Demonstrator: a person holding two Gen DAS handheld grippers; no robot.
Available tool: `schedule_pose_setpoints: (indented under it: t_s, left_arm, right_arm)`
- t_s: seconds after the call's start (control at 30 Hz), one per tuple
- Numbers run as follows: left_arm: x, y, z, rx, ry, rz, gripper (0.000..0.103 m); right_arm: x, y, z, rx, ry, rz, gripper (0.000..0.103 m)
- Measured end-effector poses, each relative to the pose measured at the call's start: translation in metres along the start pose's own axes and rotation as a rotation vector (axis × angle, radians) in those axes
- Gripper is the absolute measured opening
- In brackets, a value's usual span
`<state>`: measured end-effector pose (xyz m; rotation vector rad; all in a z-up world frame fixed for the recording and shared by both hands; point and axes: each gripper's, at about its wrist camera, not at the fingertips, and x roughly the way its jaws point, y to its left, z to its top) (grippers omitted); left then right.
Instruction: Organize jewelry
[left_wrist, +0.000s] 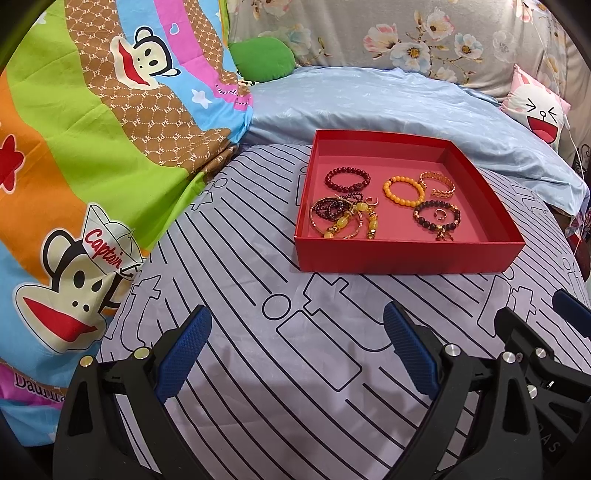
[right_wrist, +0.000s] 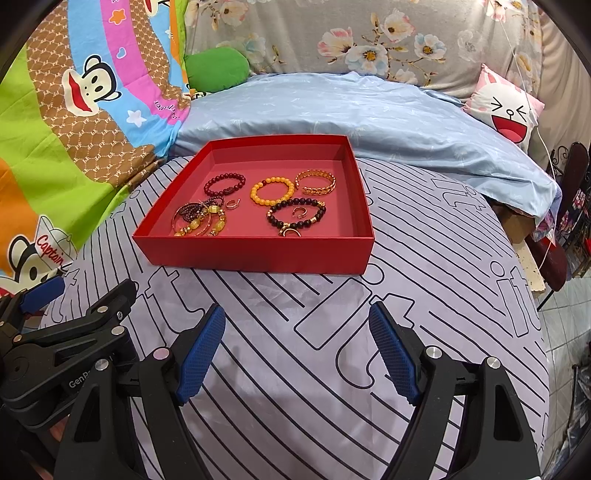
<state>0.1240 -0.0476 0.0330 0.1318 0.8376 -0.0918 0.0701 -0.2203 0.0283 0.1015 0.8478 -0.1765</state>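
A shallow red tray (left_wrist: 406, 254) (right_wrist: 255, 254) lies on the striped bedsheet. Inside it are a dark red bead bracelet (left_wrist: 347, 179) (right_wrist: 225, 183), an orange bead bracelet (left_wrist: 403, 189) (right_wrist: 272, 190), a gold chain bangle (left_wrist: 437, 183) (right_wrist: 316, 181), a black bead bracelet (left_wrist: 437, 216) (right_wrist: 296, 214) ringed around a small ring, and a tangled pile of yellow-bead pieces (left_wrist: 345, 218) (right_wrist: 201, 219). My left gripper (left_wrist: 297, 350) and right gripper (right_wrist: 297, 350) both hover open over the sheet, short of the tray, holding nothing.
A cartoon-monkey quilt (left_wrist: 92, 147) is bunched at the left, a light blue blanket (left_wrist: 388, 107) lies behind the tray, with a green cushion (right_wrist: 216, 68) and a pink bunny pillow (right_wrist: 506, 110) at the back. The bed's right edge drops to tiled floor (right_wrist: 565, 317).
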Motion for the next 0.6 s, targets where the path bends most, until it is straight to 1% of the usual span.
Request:
schedule_pose_setpoints:
  t_s: [0.33,0.47,0.6]
  left_arm:
    - [-0.001,-0.0012,0.0004,0.001,-0.003,0.001,0.089]
    - [0.0008,-0.0024,0.0013,0.006,-0.002,0.016,0.089]
    - [0.003,-0.001,0.0006,-0.004,0.009,0.003,0.089]
  right_arm:
    - [-0.0015,-0.0013,0.0045,0.004,-0.002,0.002,0.077]
    - [-0.0011,-0.0016,0.0046,-0.004,0.0,-0.003,0.077]
    - [-0.0001,-0.0014,0.0066,-0.008,0.0,-0.005,0.077]
